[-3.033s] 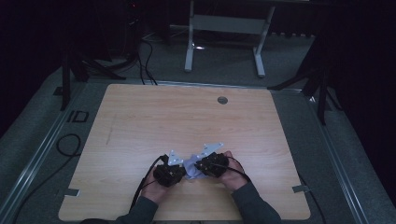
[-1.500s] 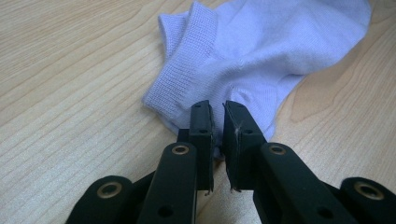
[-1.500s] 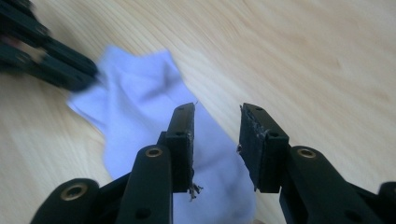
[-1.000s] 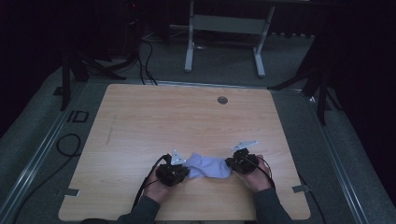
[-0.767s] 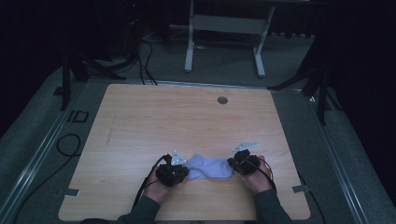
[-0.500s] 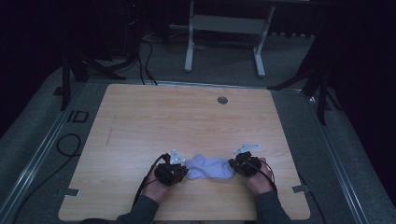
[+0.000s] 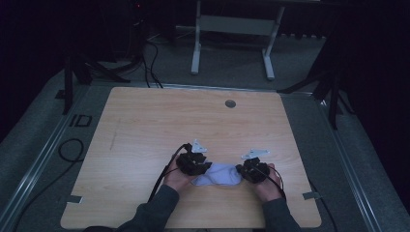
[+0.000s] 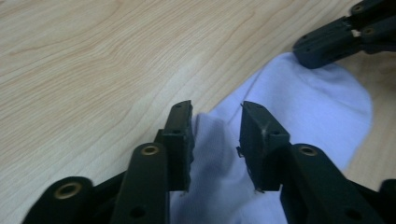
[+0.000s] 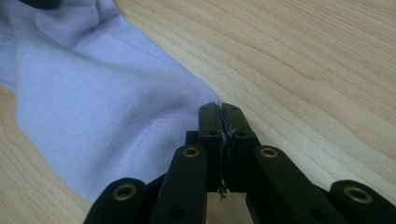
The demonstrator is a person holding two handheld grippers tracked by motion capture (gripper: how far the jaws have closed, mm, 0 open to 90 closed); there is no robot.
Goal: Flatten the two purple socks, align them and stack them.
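Currently the left gripper (image 8: pixel 215 135) has just been opening, jaws narrowly apart with a fold of the white sock (image 7: pixel 216 175) between them; right gripper (image 9: pixel 219 135) is clamped on the sock's other edge, near table (image 7: pixel 145 125) front. Risk: the slack left end bunches or drags if the right pulls.

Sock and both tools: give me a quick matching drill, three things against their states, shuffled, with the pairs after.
Things:
1. left tool
2. right tool
3. sock

States:
A. lies flat on the wooden table, pale lilac
B. jaws apart, having just been opening, with cloth between them but not pinched
C. jaws pressed together at the cloth's edge

Pairs: 1-B, 2-C, 3-A
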